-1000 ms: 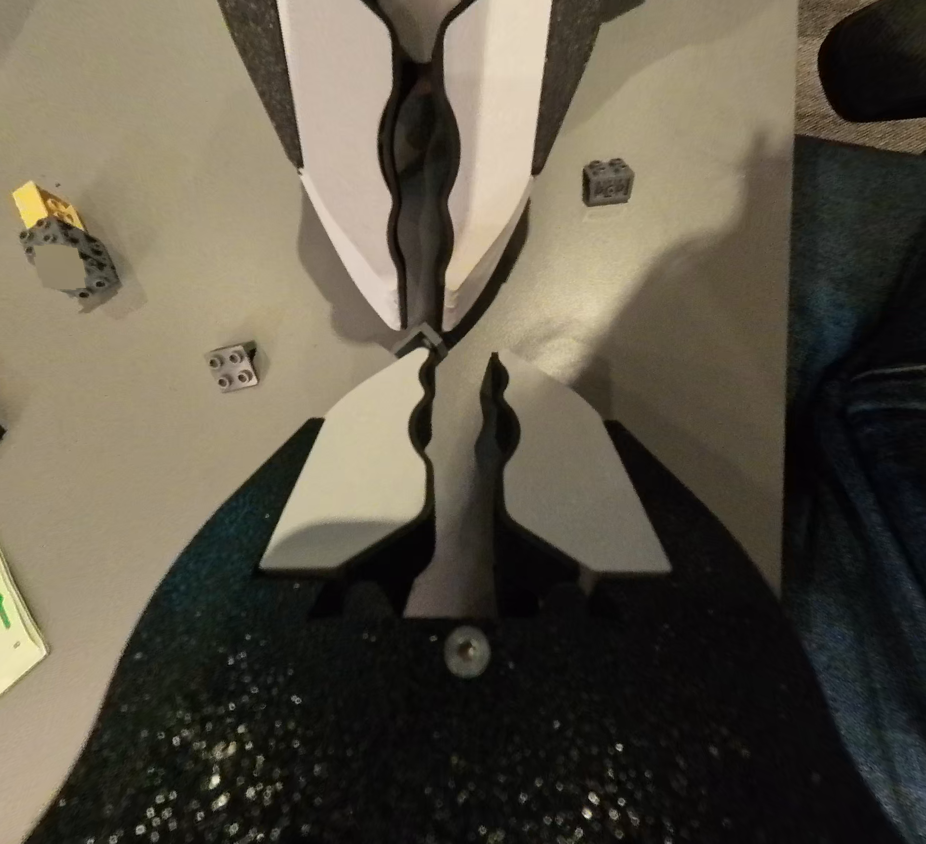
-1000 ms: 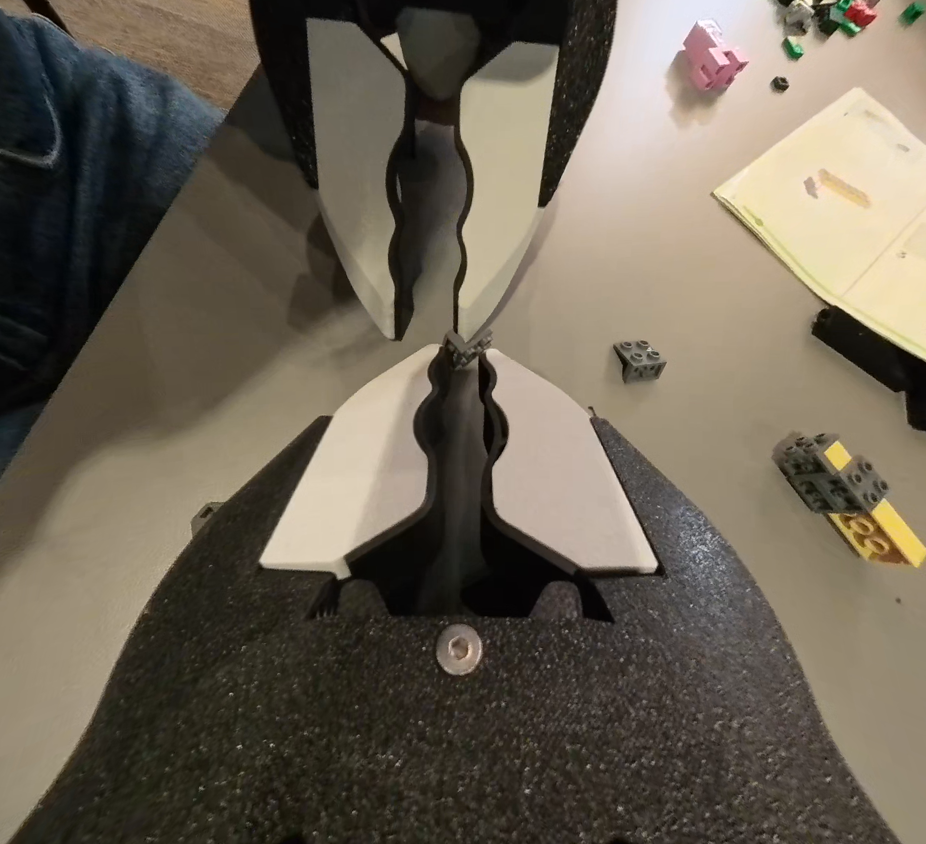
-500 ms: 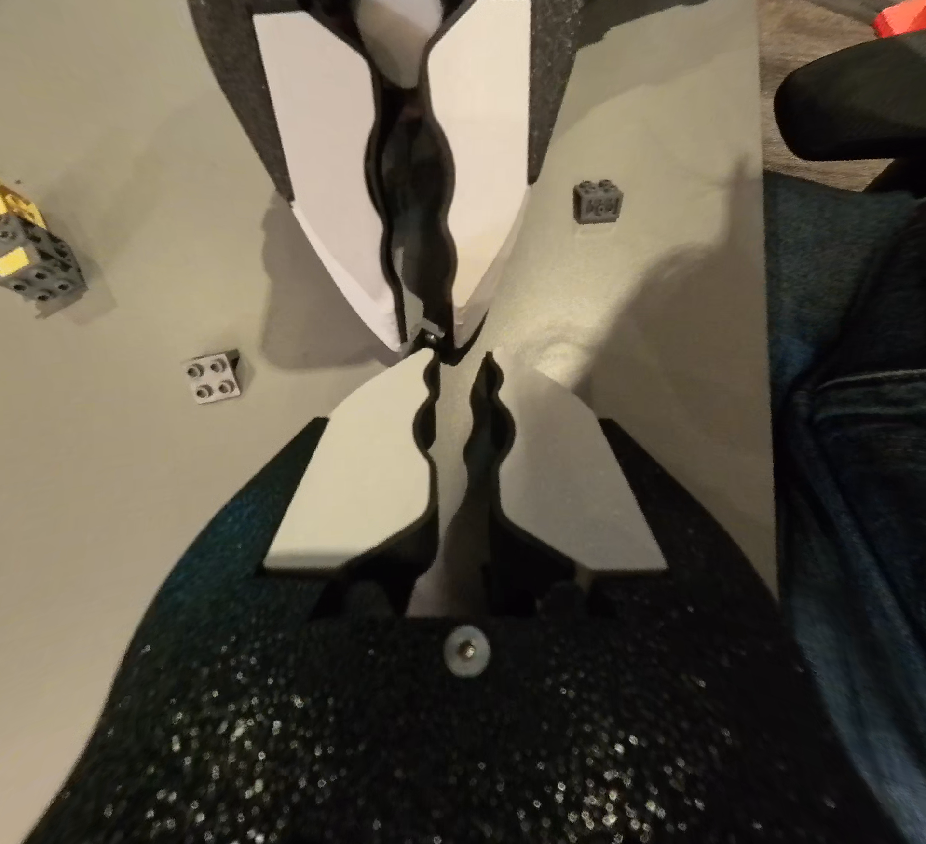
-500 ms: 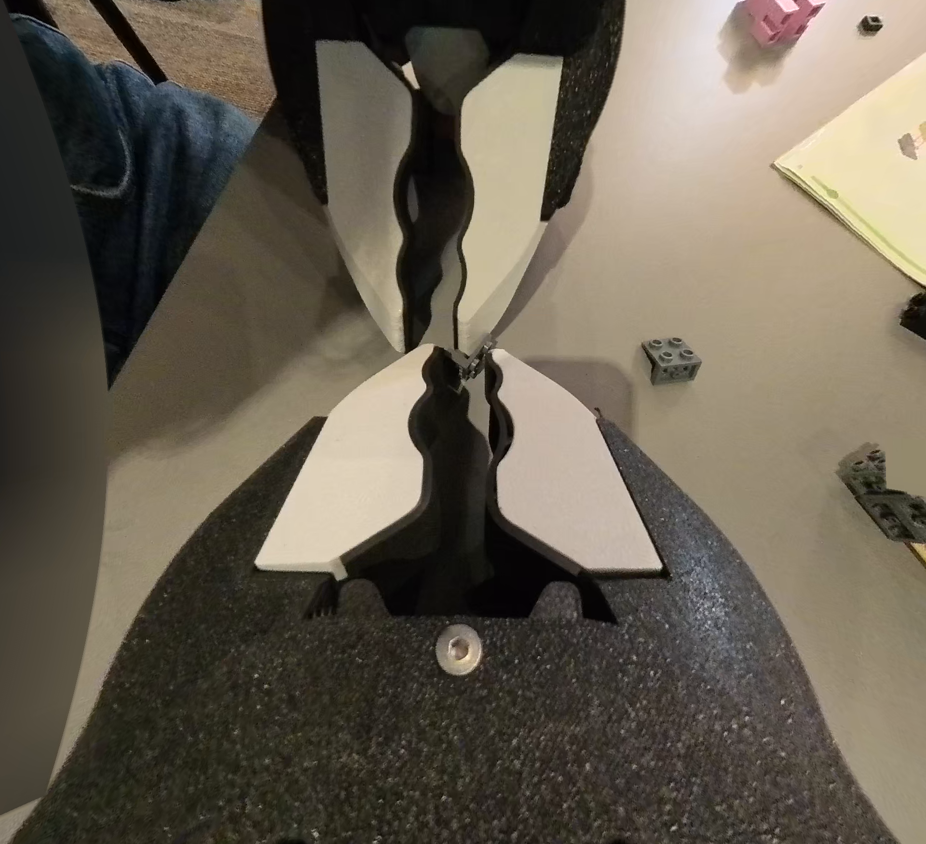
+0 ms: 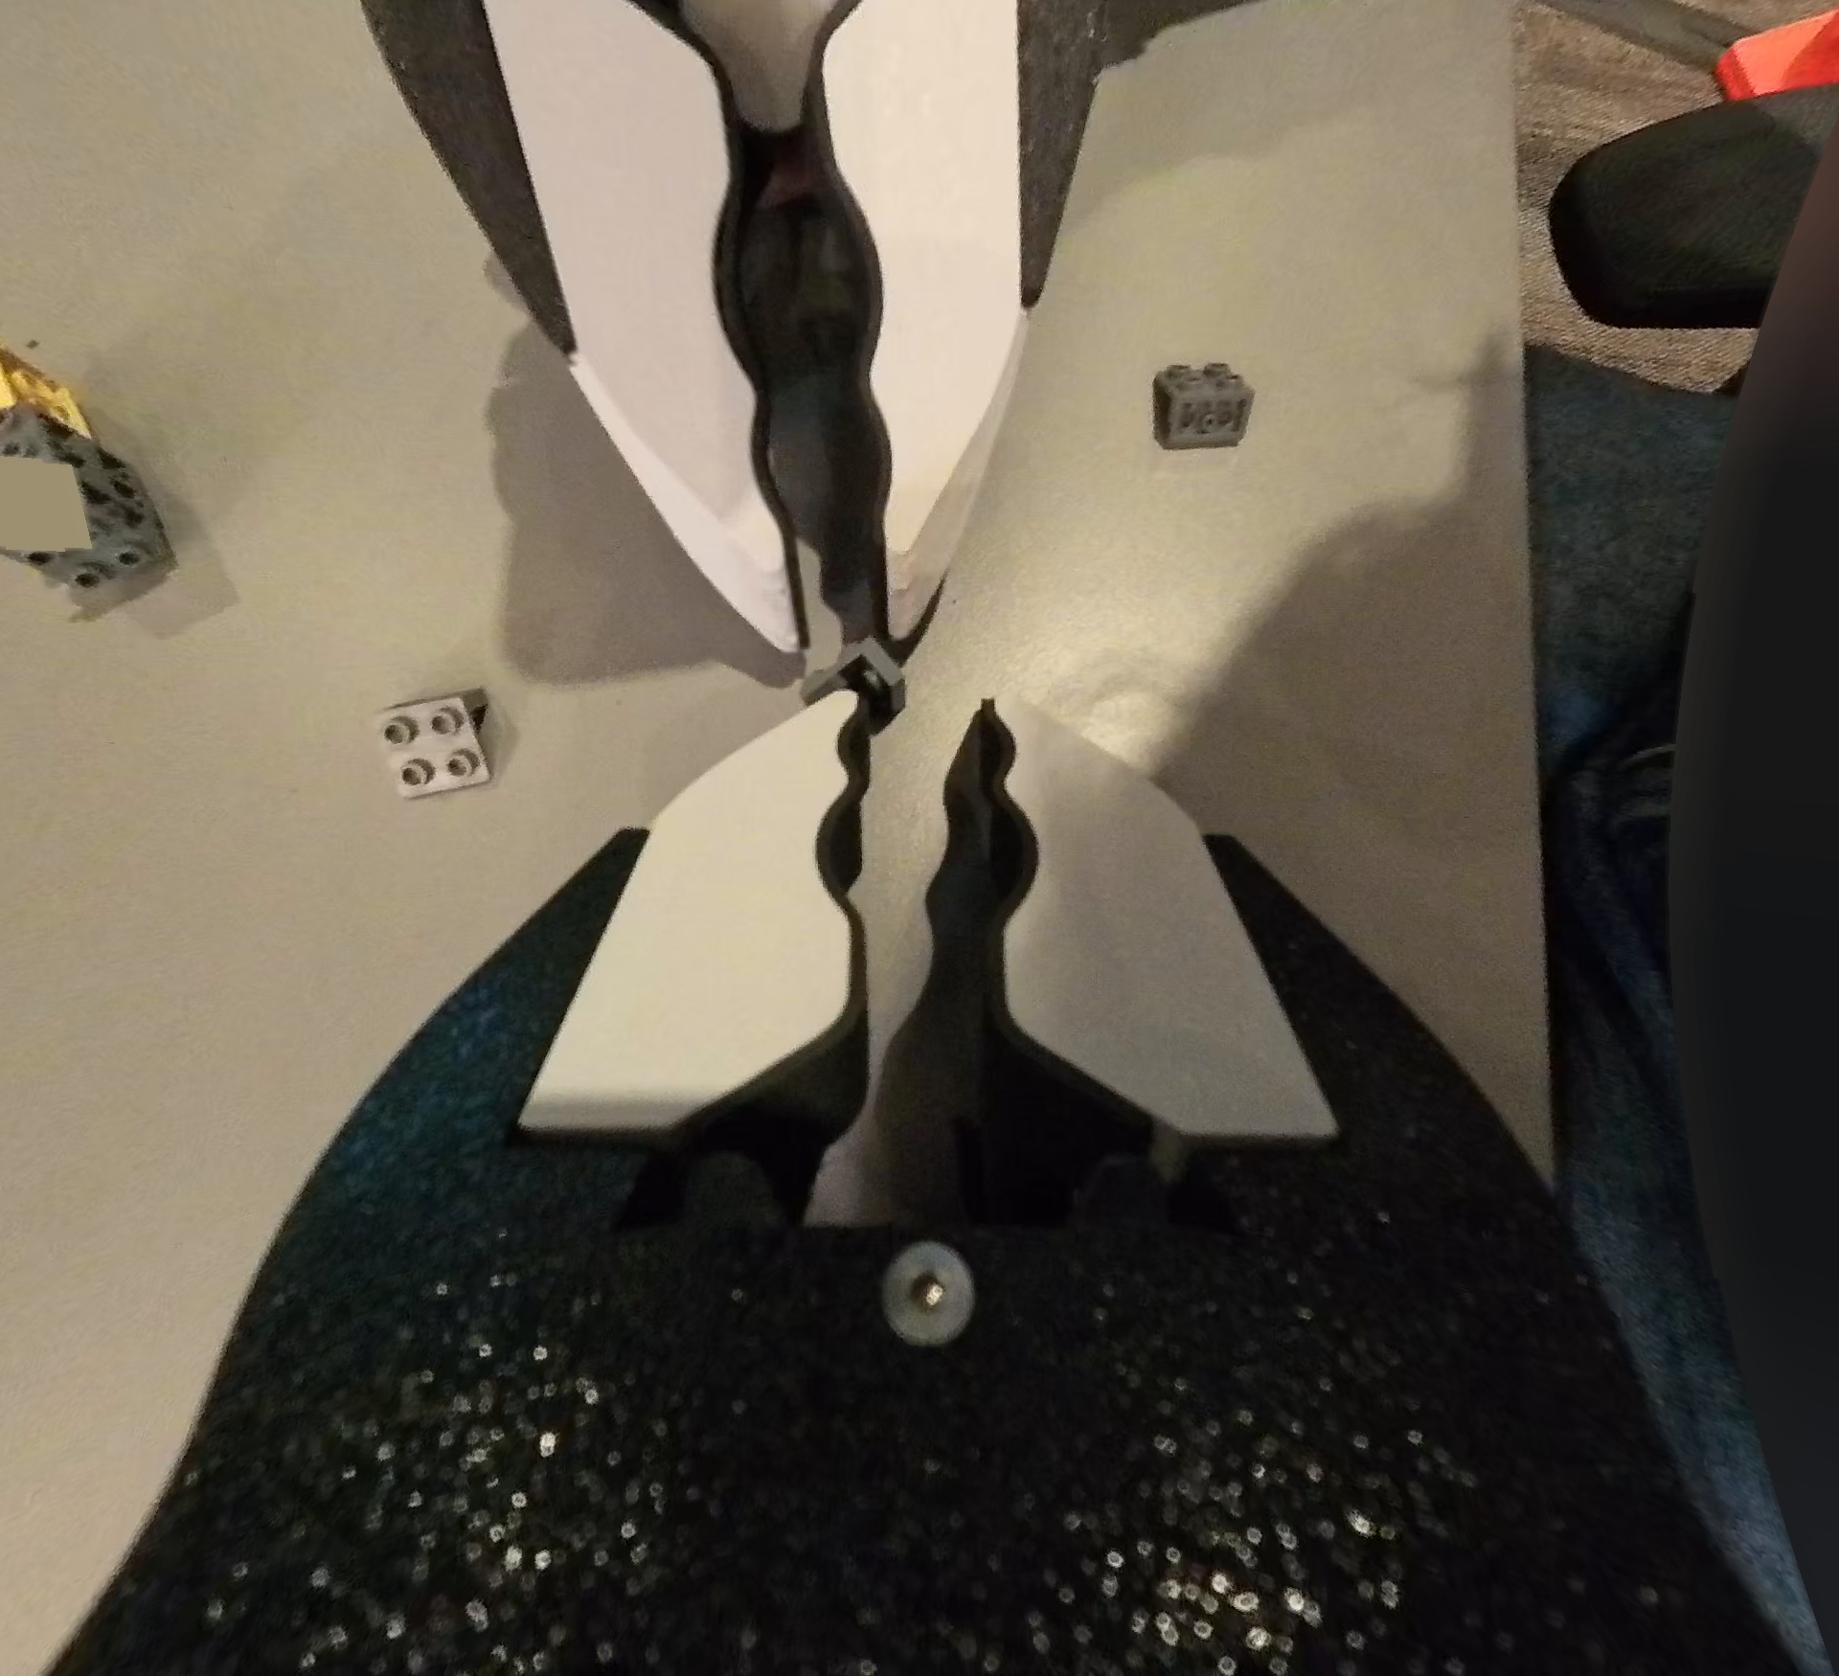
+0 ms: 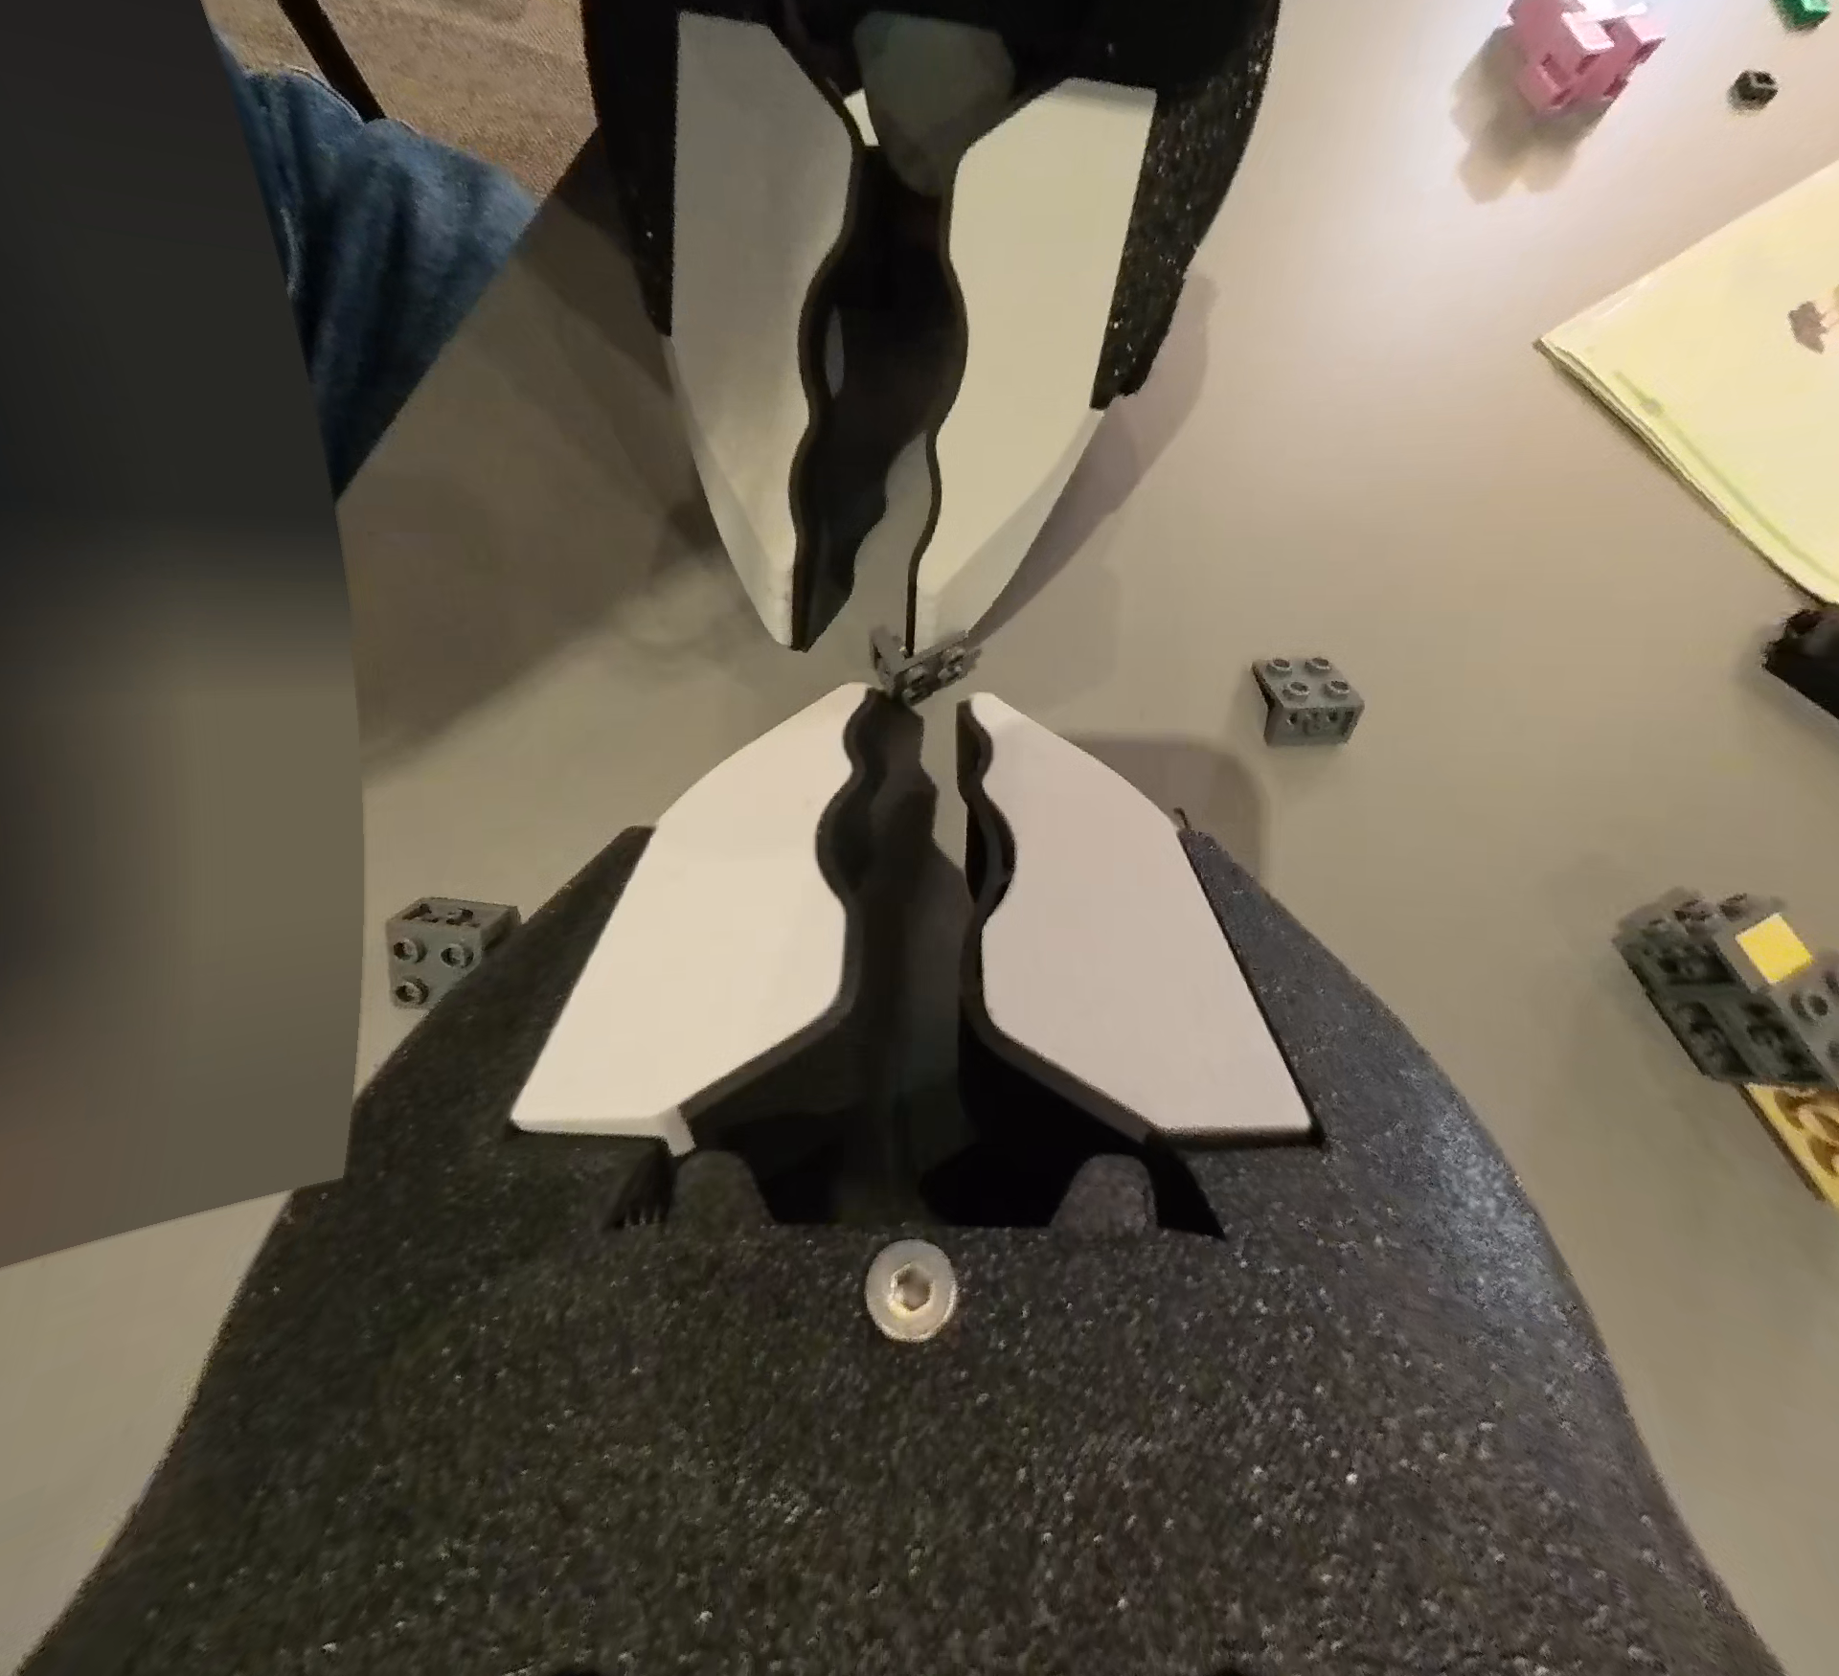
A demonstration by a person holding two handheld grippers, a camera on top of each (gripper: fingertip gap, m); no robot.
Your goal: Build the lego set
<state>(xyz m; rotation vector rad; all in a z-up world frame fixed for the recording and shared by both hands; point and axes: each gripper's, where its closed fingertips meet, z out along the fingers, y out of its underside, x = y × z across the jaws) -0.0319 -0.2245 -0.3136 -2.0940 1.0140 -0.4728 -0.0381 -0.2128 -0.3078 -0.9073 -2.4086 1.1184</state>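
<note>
Two grey bricks (image 6: 923,659) are being mated at frame centre: right gripper (image 5: 841,633) clamped on them, left gripper (image 5: 920,723) parted; firm aligned pressing is judged next.

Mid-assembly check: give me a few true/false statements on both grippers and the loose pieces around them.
1. The right gripper pinches a small grey piece at its tips. True.
2. The left gripper is shut tight. False: its fingers stand apart.
3. A pink build sits on the table. True.
4. Only one loose grey brick lies nearby. False: a first grey brick and a second grey brick flank the grippers.
</note>
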